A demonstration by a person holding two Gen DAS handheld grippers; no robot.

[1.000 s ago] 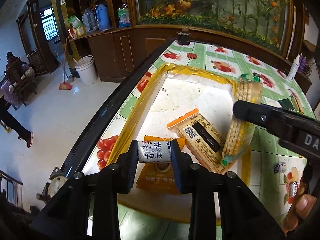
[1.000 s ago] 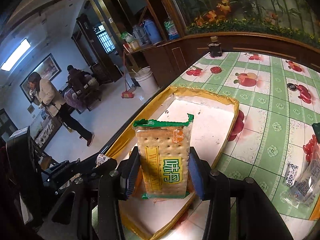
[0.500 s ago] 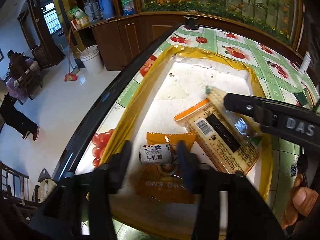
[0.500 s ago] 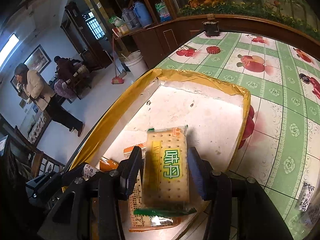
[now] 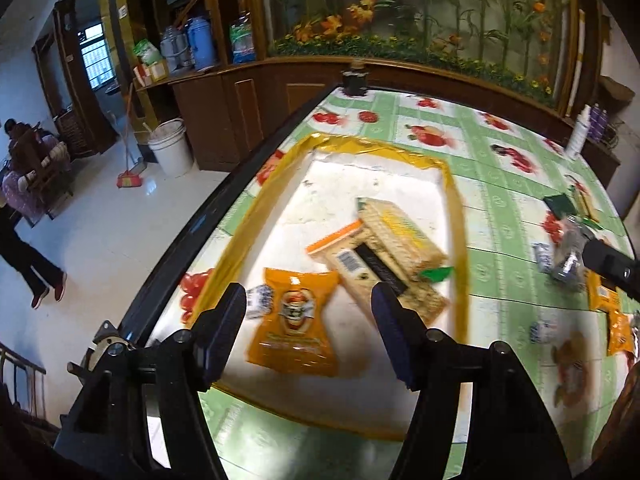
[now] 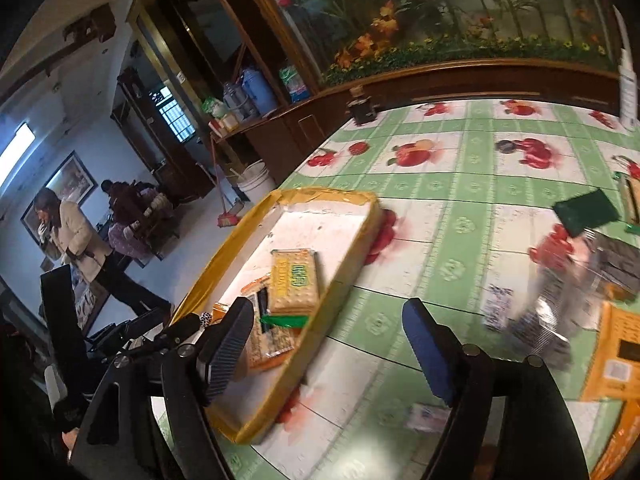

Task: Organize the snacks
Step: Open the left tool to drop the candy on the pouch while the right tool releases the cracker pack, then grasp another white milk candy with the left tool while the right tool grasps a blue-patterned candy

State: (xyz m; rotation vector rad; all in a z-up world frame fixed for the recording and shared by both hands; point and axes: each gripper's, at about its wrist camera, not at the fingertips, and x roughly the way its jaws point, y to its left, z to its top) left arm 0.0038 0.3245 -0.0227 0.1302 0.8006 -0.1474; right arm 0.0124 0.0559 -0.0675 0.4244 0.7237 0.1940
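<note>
A white tray with a yellow rim (image 5: 454,196) (image 6: 352,252) lies on the fruit-patterned tablecloth. In it lie an orange snack pouch (image 5: 294,320), an orange-edged wafer pack (image 5: 376,272), a yellow cracker pack (image 5: 400,232) (image 6: 294,282) resting on it, and a small white-and-blue candy (image 5: 258,300). My left gripper (image 5: 308,328) hovers over the tray's near end, jaws opening, nothing between them. My right gripper (image 6: 328,344) is over the tablecloth right of the tray, jaws opening and empty.
Loose snacks lie on the cloth to the right: small candies (image 6: 496,306), a clear wrapped pack (image 6: 560,292), orange packs (image 6: 618,356) and a dark green pack (image 6: 586,212). A white bottle (image 5: 578,132) stands at the far edge. People are across the room (image 6: 76,240).
The left gripper let go of the candy, which now lies in the tray. The right gripper dropped the cracker pack onto the wafer pack and swung right, away from the tray. Both jaws widened.
</note>
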